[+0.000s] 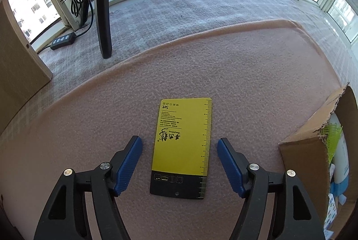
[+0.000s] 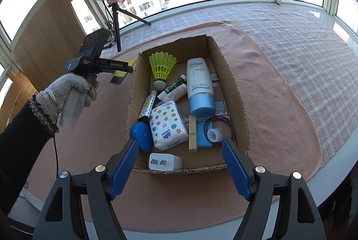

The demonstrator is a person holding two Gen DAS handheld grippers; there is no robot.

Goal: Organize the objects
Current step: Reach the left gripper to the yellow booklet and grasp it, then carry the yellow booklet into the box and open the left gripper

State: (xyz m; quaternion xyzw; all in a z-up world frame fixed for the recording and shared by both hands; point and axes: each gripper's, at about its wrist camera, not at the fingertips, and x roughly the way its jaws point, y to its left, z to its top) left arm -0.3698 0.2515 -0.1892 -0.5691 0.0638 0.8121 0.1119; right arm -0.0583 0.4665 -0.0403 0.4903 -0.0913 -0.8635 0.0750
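Straddling a yellow and black card [image 1: 182, 148], the left gripper [image 1: 179, 165] has its blue fingers [image 1: 128, 165] spread wide on either side, clear of the card's edges and gripping nothing. The card lies flat on a pink blanket [image 1: 246, 74], near a cardboard box [image 1: 306, 164]. The right gripper [image 2: 180, 169] hangs wide apart and empty above the near end of that box, which holds a shuttlecock [image 2: 162, 66], a sunscreen tube [image 2: 199, 85], a tissue pack [image 2: 169, 127] and a white charger [image 2: 164, 161].
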